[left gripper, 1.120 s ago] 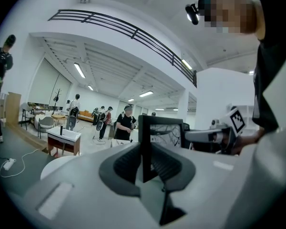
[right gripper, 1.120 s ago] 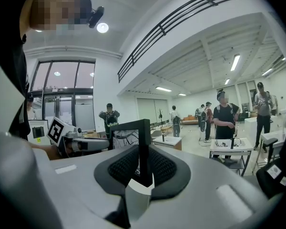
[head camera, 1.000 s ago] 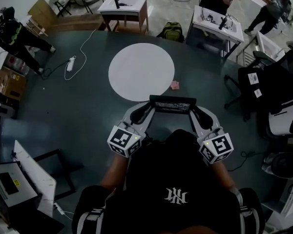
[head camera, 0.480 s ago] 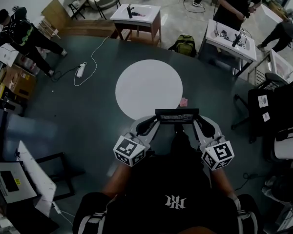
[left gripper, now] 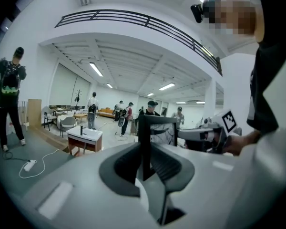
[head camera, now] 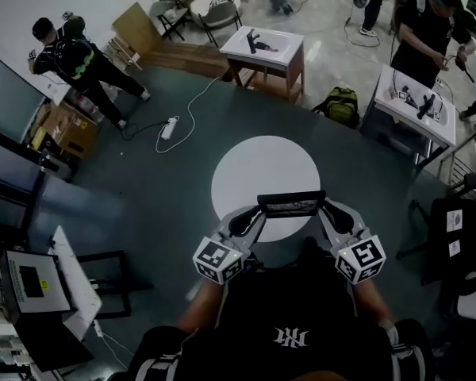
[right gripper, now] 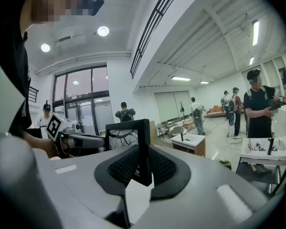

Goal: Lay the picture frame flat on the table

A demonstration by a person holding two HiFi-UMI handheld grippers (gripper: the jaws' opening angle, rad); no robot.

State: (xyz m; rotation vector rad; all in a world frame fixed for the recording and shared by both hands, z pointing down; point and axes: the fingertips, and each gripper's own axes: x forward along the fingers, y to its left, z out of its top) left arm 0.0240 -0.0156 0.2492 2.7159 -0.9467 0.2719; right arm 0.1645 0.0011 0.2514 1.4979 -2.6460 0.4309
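I hold a black picture frame [head camera: 290, 205] upright in the air between both grippers, over the near edge of the round white table [head camera: 254, 169]. My left gripper [head camera: 251, 217] is shut on the frame's left edge [left gripper: 145, 149]. My right gripper [head camera: 327, 212] is shut on the frame's right edge [right gripper: 143, 151]. In the left gripper view the right gripper [left gripper: 205, 135] shows past the frame. In the right gripper view the left gripper [right gripper: 76, 138] shows beyond it. The frame's picture is a pale print with dark lines.
A dark green floor [head camera: 127, 189] surrounds the table. A white power strip [head camera: 168, 128] with its cable lies to the left. Small desks stand behind [head camera: 266, 48] and at right [head camera: 416, 105]. Several people stand around the room. A backpack [head camera: 341, 105] sits on the floor.
The frame, still held by both grippers, has come forward until its top edge overlaps the white table's near rim. The head view has tilted, showing more of the room.
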